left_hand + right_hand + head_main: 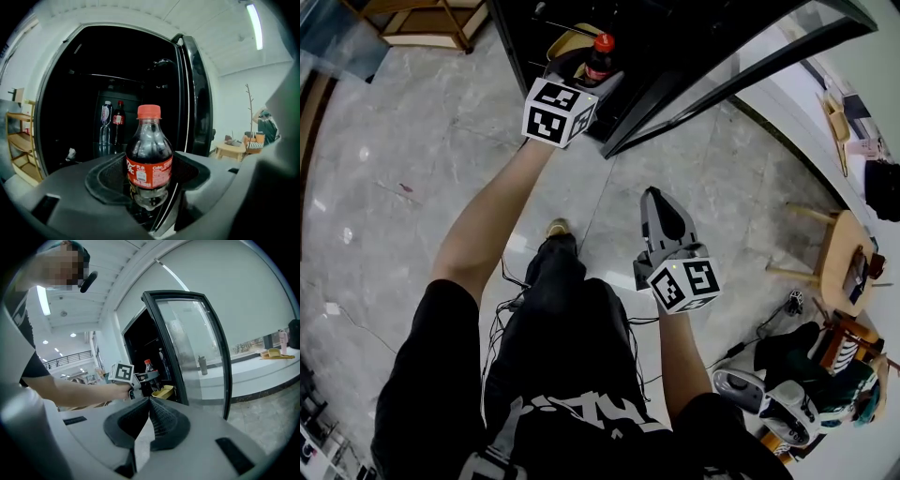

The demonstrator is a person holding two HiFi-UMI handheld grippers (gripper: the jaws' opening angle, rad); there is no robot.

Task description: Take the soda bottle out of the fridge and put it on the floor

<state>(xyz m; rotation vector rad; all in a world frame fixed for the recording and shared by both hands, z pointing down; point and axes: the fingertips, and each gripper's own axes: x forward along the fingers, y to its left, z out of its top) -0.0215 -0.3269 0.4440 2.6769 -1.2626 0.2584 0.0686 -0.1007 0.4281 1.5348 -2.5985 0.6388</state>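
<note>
Grey marble floor [412,159] is seen below, and the black fridge [656,28] is standing open. The soda bottle [149,157] is gripped upright between the jaws of the left gripper [592,73], just in front of the fridge opening and above the floor. The jaws of the right gripper [656,202] are pressed together with nothing between them, well apart from the bottle, near the door [750,56].
</note>
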